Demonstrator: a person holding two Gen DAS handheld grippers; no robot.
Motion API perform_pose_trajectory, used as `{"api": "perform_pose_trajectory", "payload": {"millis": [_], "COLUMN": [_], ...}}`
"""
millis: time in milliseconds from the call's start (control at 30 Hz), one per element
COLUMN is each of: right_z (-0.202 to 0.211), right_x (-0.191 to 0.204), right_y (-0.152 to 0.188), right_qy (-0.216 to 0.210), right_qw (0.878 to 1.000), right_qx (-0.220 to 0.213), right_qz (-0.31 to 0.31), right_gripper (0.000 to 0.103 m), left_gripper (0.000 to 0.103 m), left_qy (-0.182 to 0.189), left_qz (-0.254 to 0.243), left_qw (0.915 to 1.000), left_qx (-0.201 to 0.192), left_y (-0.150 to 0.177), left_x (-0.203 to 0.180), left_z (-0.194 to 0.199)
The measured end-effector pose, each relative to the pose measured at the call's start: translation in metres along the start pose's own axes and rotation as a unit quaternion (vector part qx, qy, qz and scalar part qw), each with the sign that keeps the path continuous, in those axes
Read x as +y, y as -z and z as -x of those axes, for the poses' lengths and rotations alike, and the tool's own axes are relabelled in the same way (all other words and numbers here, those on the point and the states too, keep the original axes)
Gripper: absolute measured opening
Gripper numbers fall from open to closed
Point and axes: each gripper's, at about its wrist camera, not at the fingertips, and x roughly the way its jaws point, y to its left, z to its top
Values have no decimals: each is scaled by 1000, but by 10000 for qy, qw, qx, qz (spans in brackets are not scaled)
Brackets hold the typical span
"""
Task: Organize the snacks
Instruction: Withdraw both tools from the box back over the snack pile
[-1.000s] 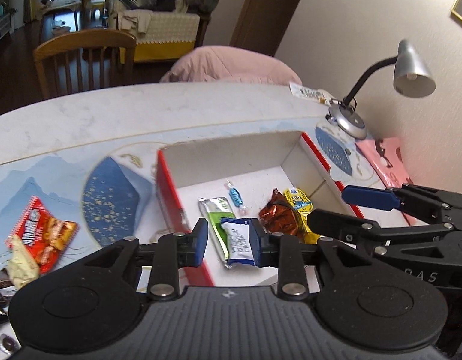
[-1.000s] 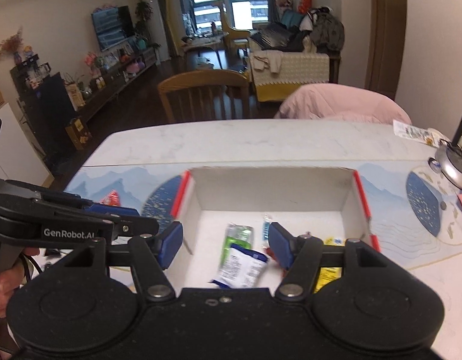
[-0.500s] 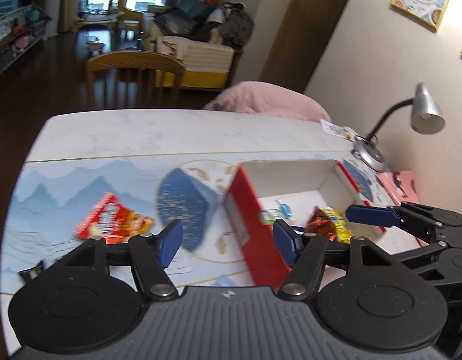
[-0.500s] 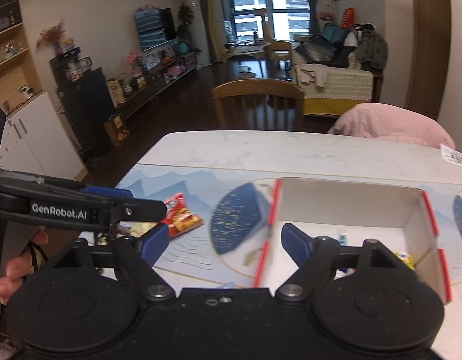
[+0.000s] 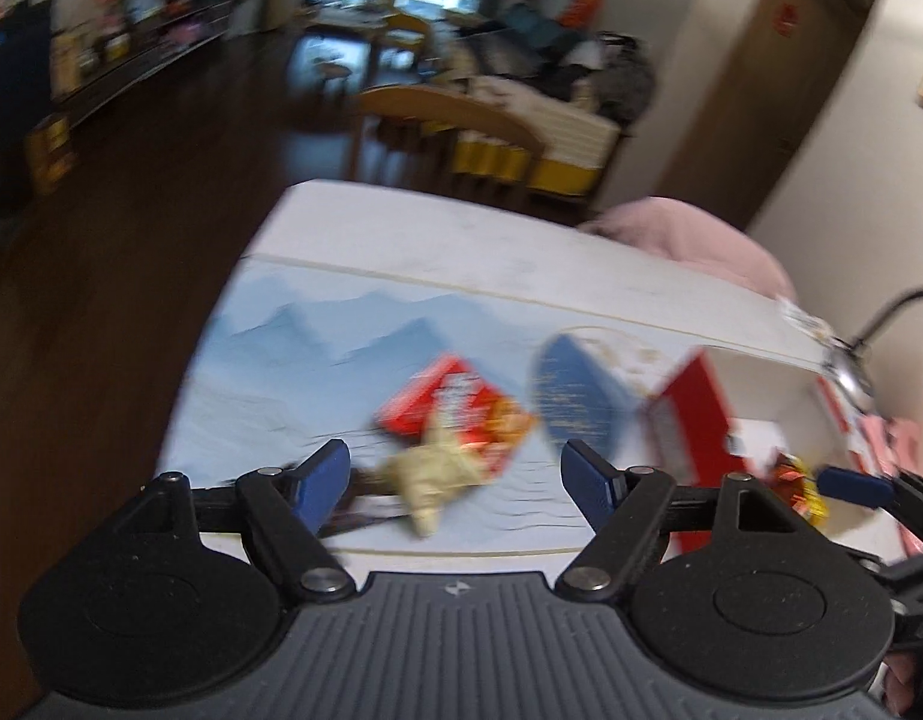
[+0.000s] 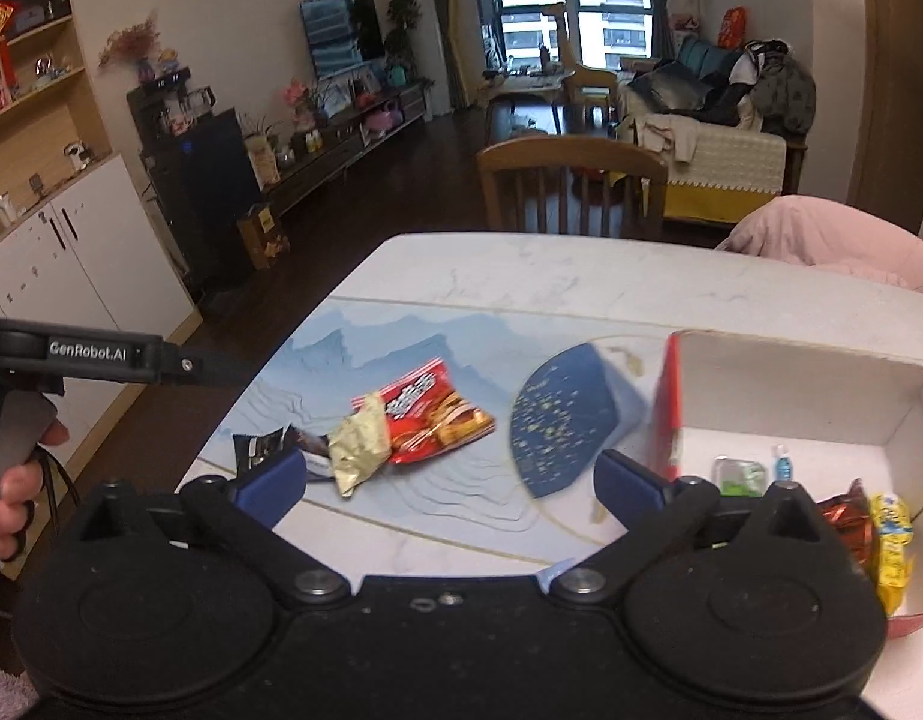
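Left gripper is hovering over the table with its blue fingers spread wide, holding nothing; this view is motion-blurred. Between the fingers are lying the loose snacks: a red snack packet with a pale crumpled wrapper overlapping its near corner, and a dark wrapper just left of that, partly hidden behind the left finger.

Right gripper is also sitting wide open and empty, above the near table edge. In its view the red snack packet, pale wrapper and dark wrapper are clustering on the blue printed mat, well left of the box. The red-edged white box is standing to the right, holding a green packet, a small blue candy, a brown foil wrapper and a yellow packet near its front side. A person's hand is gripping the left gripper's handle at far left.
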Motion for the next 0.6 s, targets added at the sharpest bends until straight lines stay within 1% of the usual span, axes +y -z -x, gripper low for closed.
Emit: {"api": "perform_pose_trajectory", "payload": {"millis": [167, 267, 333, 433, 600], "right_z": [-23, -37, -48, -63, -89], "right_x": [14, 19, 23, 30, 40], "right_y": [-1, -2, -3, -4, -10], "right_qy": [-43, -32, -20, -19, -148], "right_qw": [9997, 9994, 9991, 9985, 9961], "right_qx": [235, 334, 410, 491, 651], "right_qz": [8, 51, 122, 256, 572], "right_gripper": [103, 103, 103, 102, 102], "left_gripper": [77, 77, 77, 77, 77], "left_qy": [-475, -576, -679, -700, -732], "left_qz": [255, 299, 267, 313, 155], "left_qw": [9984, 9973, 9965, 9953, 9946], "left_qx": [189, 339, 411, 584, 718], "left_y": [3, 12, 20, 32, 54], "left_x": [43, 57, 61, 66, 64], "left_z": [-14, -24, -30, -40, -53]}}
